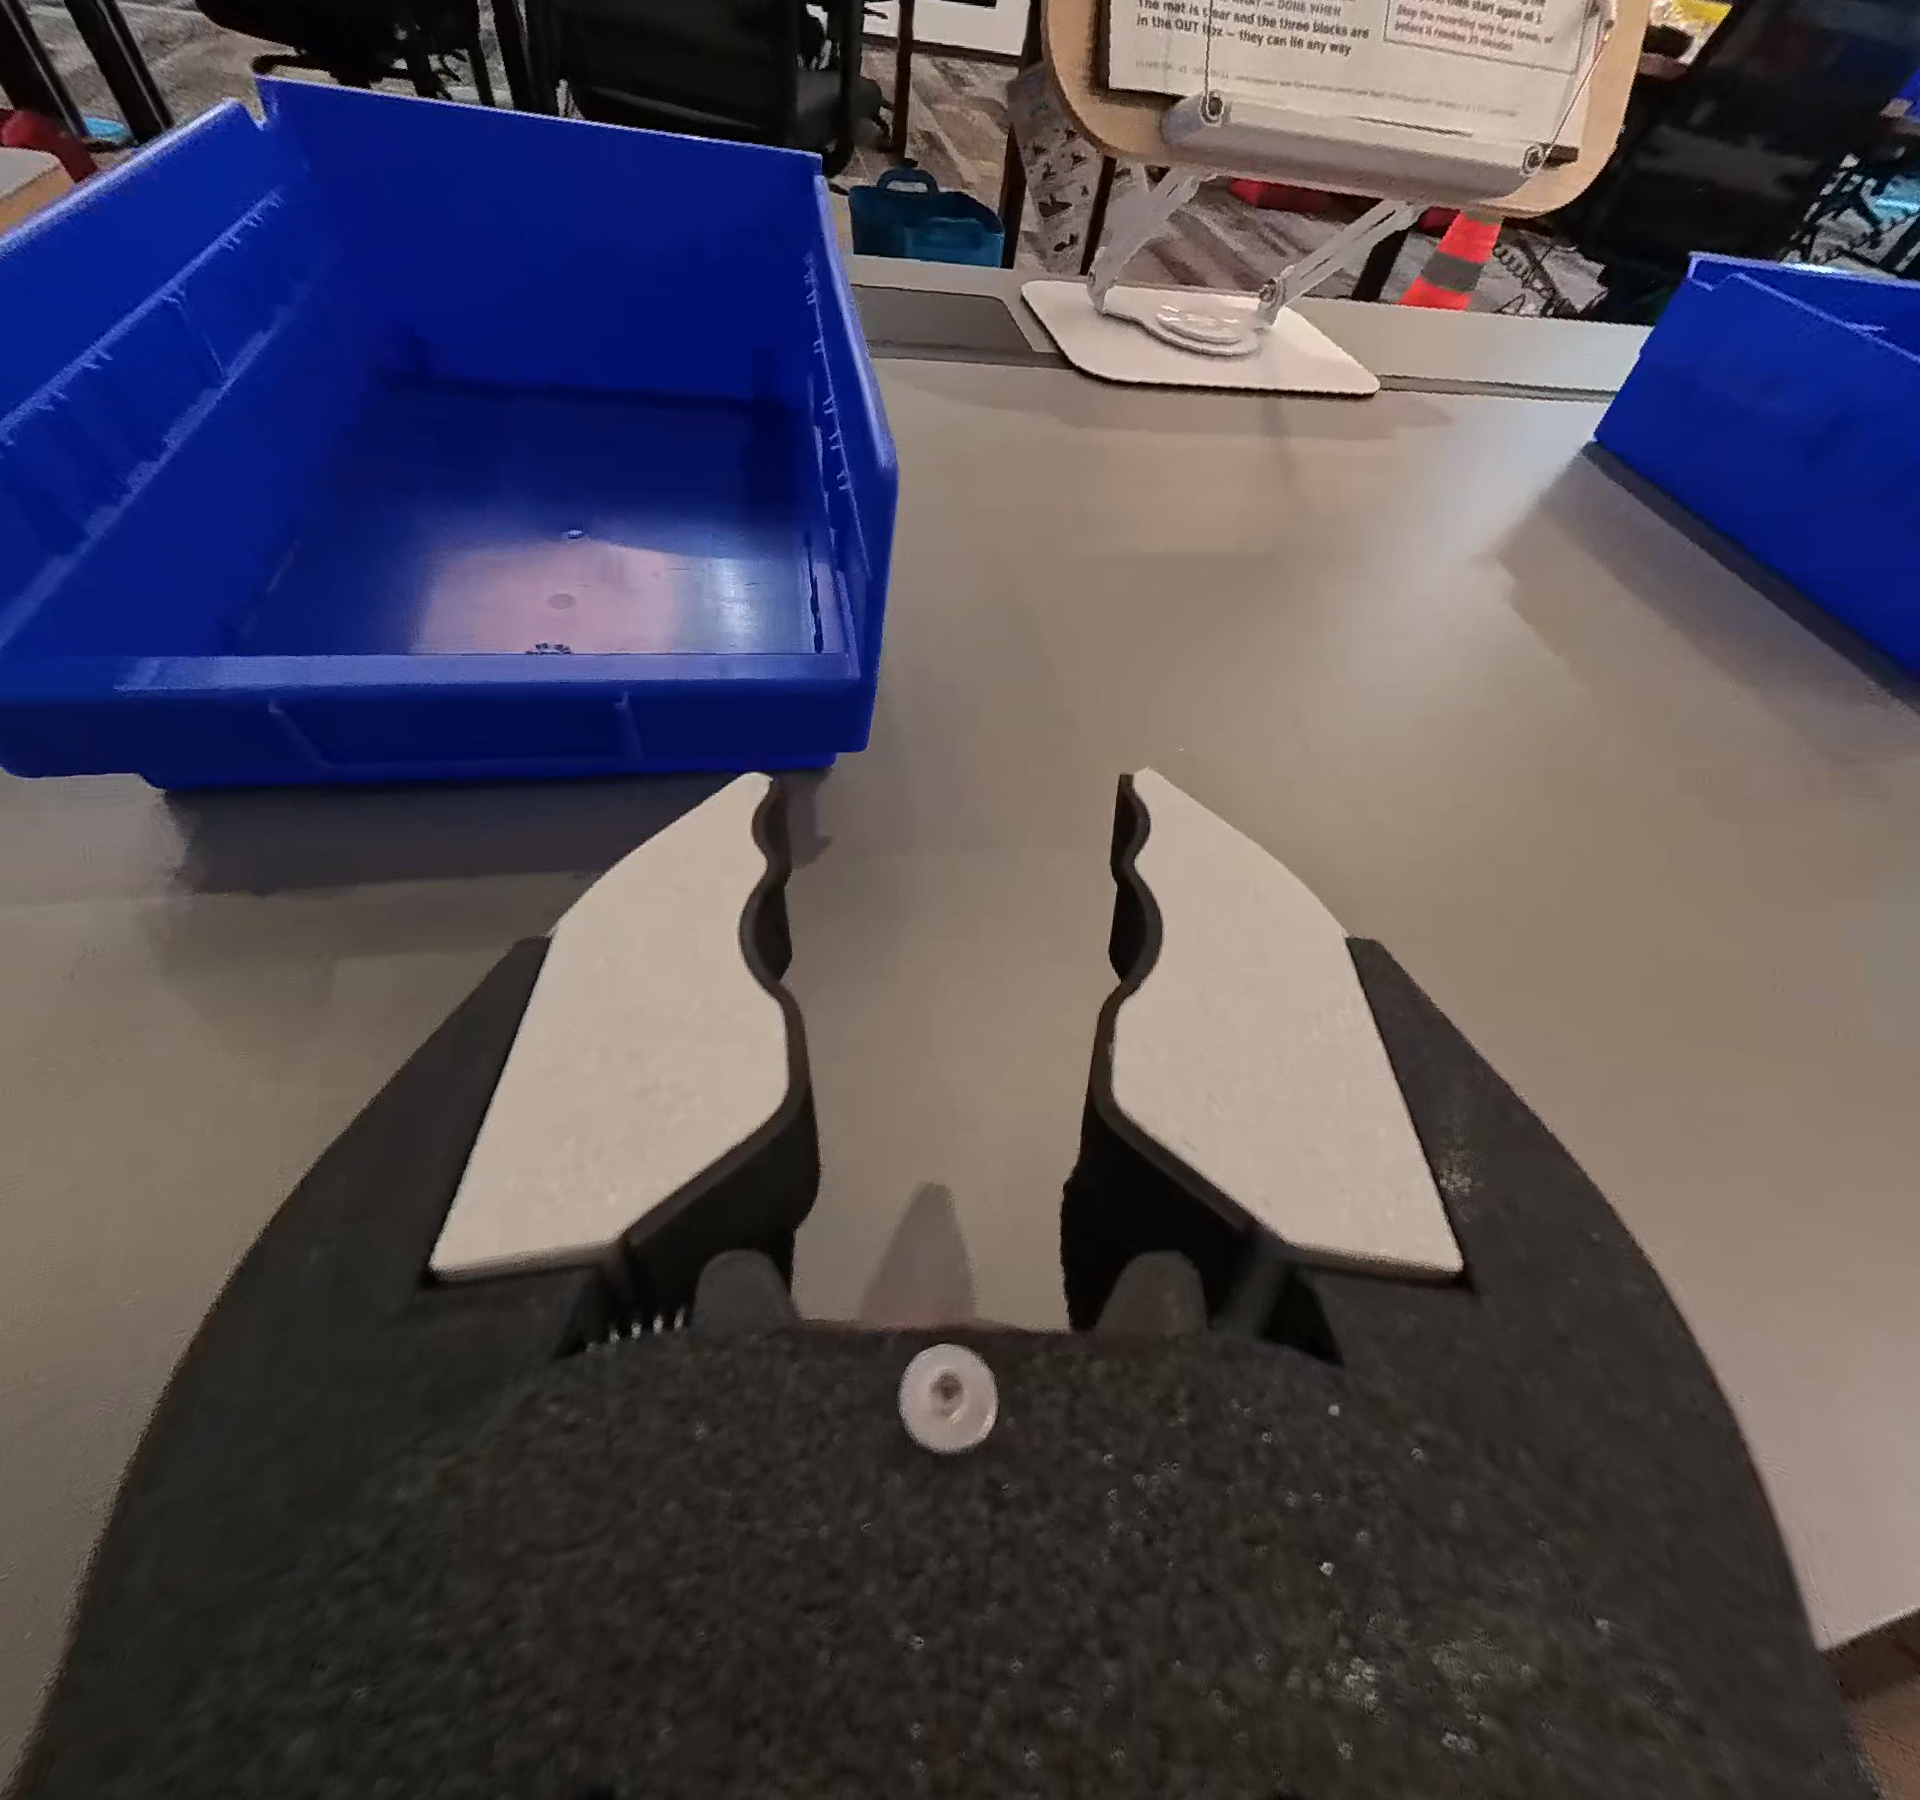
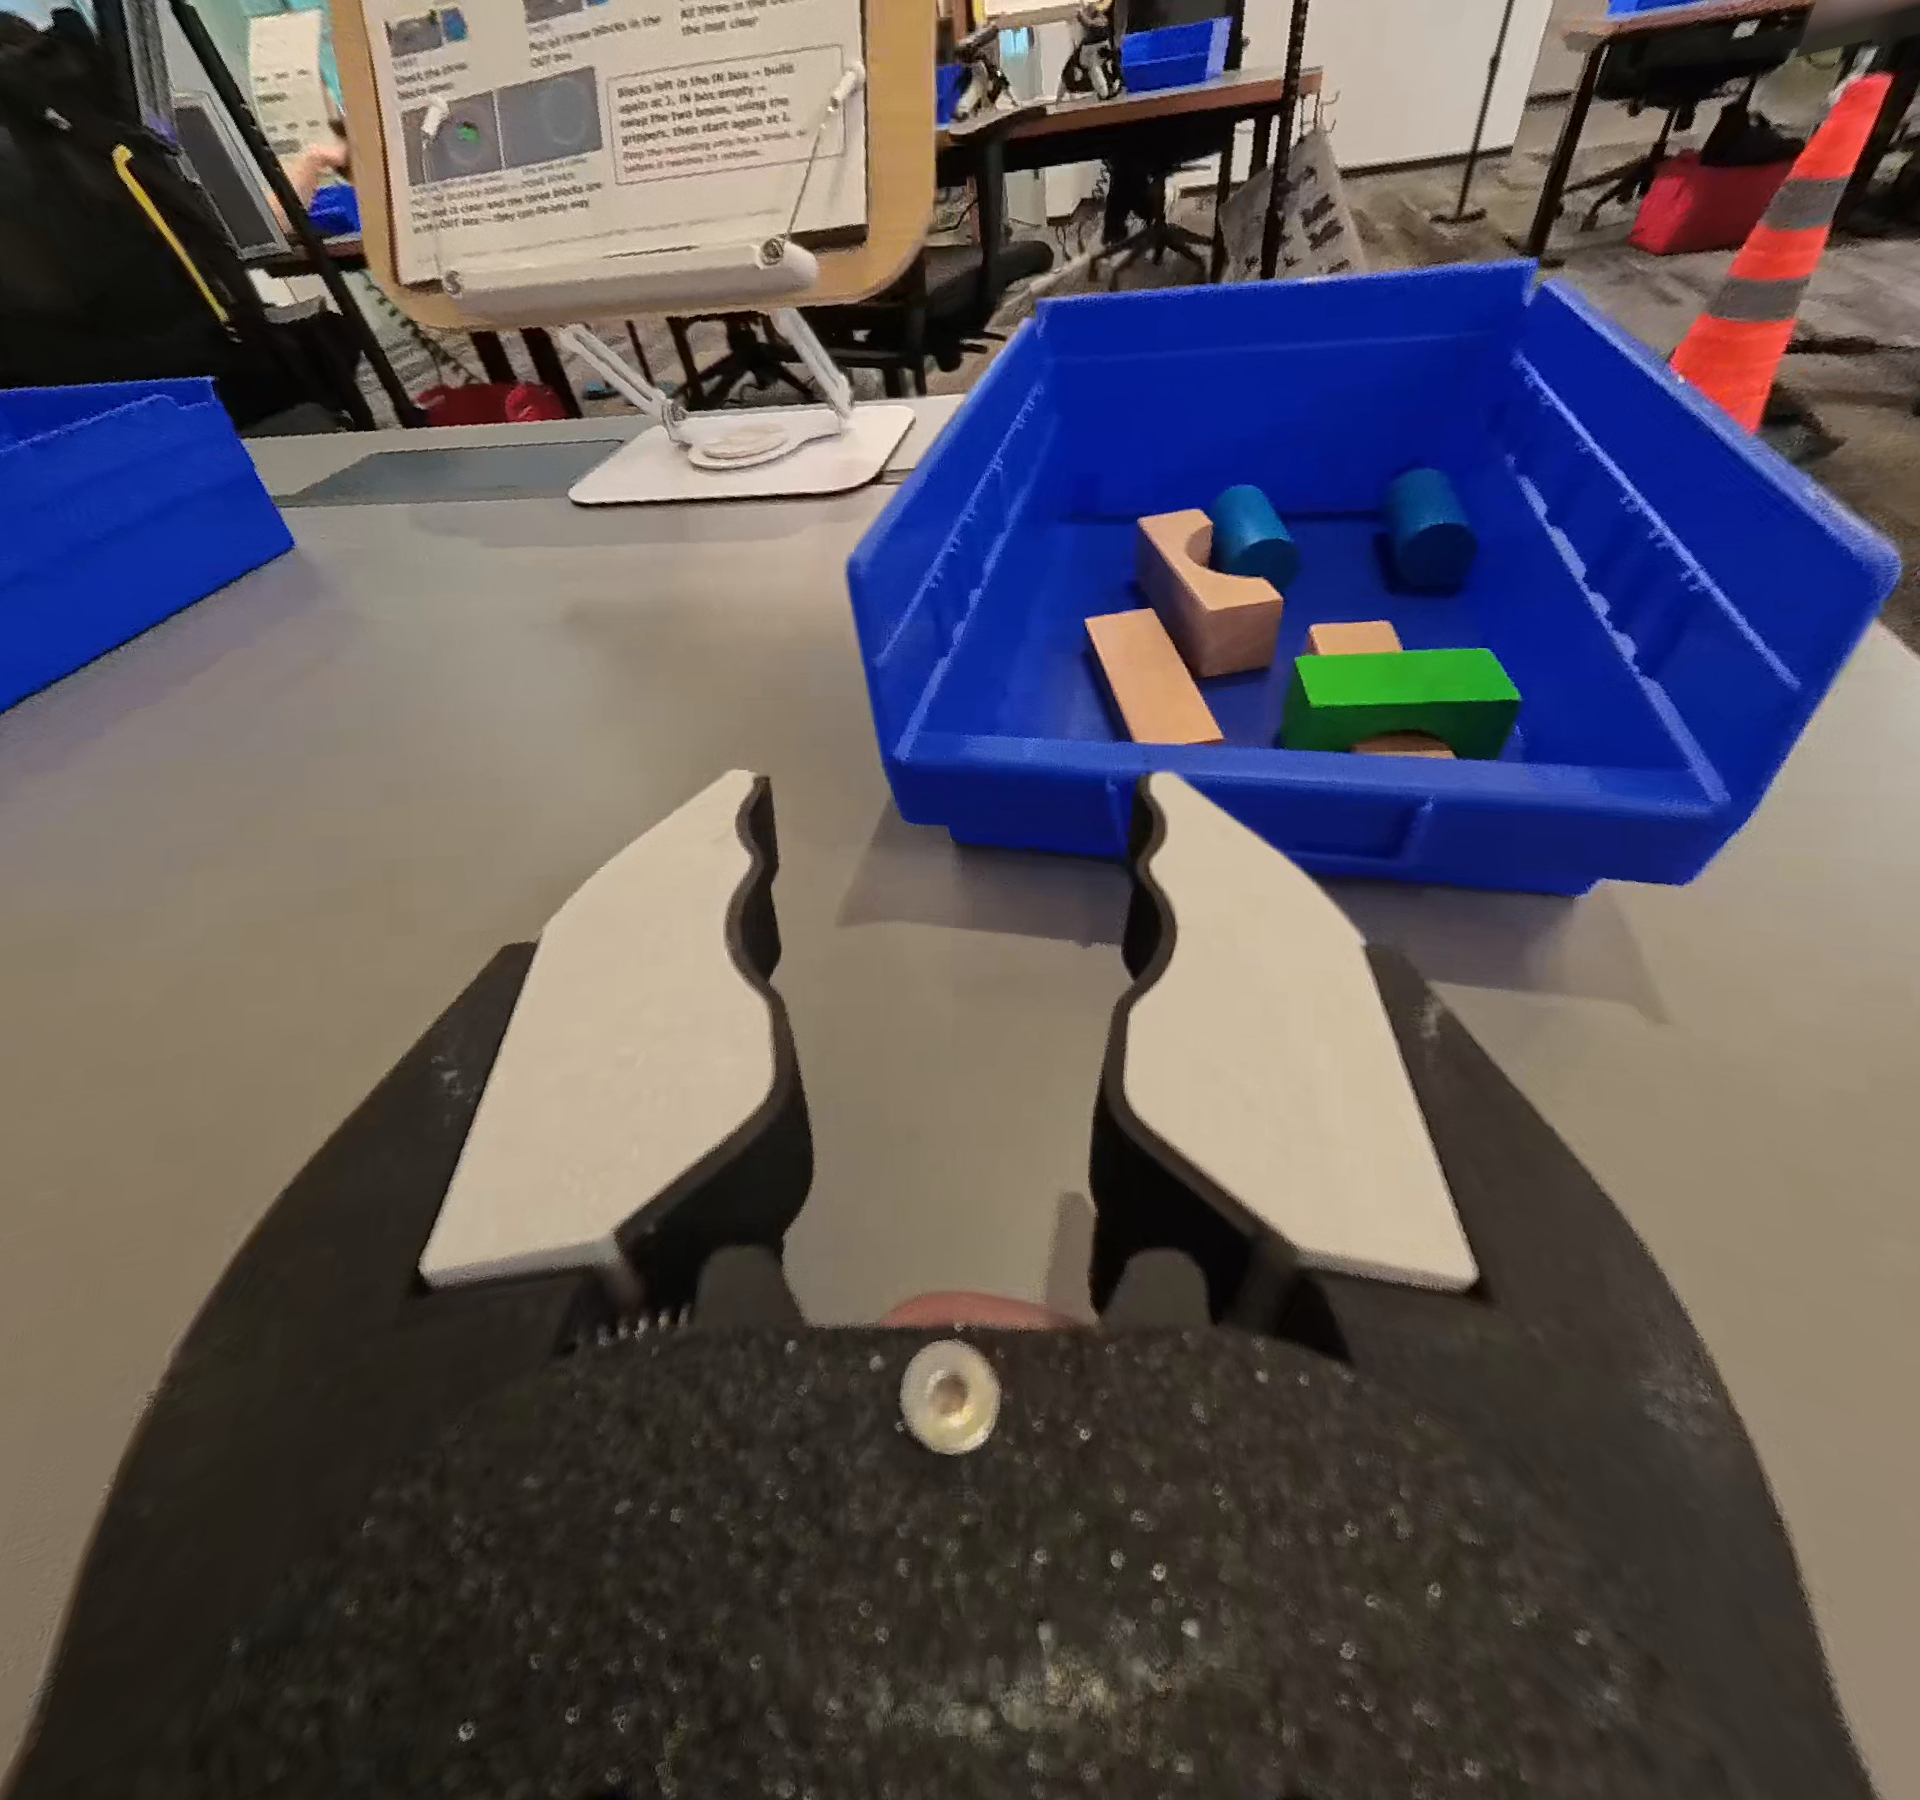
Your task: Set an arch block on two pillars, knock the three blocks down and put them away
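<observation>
Both my grippers hover over the grey table (image 1: 1247,659), left gripper (image 1: 951,794) and right gripper (image 2: 951,794) each with jaws spread and nothing between them. Ahead of my left, a blue bin (image 1: 436,711) sits bare; ahead-right of my right, a second blue bin (image 2: 1299,815) holds the green arch block (image 2: 1397,696), two blue cylinders (image 2: 1252,535), and wooden blocks (image 2: 1205,597). Beyond stands an instruction sheet stand (image 2: 623,88).

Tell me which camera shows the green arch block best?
The right wrist view: the green arch lies in plain sight inside the blue bin, among other blocks. The left wrist view shows only that bin's outer corner at its right edge, so the arch is hidden there.
</observation>
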`<state>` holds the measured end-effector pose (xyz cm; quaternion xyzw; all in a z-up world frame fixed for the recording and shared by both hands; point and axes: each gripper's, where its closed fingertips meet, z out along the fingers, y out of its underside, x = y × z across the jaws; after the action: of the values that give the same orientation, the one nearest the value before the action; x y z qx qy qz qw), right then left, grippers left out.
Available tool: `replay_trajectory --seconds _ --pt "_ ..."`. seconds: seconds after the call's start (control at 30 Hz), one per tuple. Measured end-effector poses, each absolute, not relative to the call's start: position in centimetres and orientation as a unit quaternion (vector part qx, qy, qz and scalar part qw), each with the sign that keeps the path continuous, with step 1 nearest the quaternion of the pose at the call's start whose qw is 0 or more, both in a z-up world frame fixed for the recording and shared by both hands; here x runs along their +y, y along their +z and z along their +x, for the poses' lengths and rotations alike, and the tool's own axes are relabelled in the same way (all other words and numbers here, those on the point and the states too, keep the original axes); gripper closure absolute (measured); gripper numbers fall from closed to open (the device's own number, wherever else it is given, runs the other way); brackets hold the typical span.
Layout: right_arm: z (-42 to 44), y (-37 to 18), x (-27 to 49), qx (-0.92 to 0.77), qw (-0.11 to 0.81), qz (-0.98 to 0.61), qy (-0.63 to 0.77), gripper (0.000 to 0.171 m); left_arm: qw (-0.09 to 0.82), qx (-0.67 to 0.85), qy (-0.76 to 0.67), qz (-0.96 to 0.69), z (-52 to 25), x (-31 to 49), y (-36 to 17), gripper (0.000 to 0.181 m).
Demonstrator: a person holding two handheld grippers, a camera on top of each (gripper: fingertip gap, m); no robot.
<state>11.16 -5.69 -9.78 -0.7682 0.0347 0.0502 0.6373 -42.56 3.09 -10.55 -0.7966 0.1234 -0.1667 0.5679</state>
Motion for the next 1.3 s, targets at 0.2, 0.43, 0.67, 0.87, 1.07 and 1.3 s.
replay_trajectory --seconds 0.2,0.43,0.67,0.87,1.07,1.3 --pt "12.6 -9.0 -6.5 0.055 0.65 -0.755 0.06 0.109 0.547 0.137 -0.163 -0.809 -41.7 3.1 -11.6 0.123" --pt "11.6 -9.6 -6.1 0.039 0.639 -0.765 0.067 0.108 0.542 0.133 -0.165 -0.813 -41.9 3.2 -11.8 0.123" --pt "12.1 -9.0 -6.7 0.043 0.647 -0.76 0.042 0.107 0.518 0.322 -0.176 -0.772 -25.1 1.4 -11.6 0.12" --pt "14.7 -9.7 -7.3 0.066 0.633 -0.771 0.004 0.105 0.419 0.399 -0.292 -0.761 -1.1 -1.6 -12.4 0.119" --pt "16.9 -11.4 -7.8 0.088 0.606 -0.791 -0.014 0.101 0.37 0.315 -0.292 -0.824 11.5 3.7 -13.9 0.102" --pt "18.4 -12.7 -7.3 0.13 0.579 -0.804 -0.025 0.101 0.409 0.236 -0.278 -0.836 11.4 7.5 -12.6 0.148"
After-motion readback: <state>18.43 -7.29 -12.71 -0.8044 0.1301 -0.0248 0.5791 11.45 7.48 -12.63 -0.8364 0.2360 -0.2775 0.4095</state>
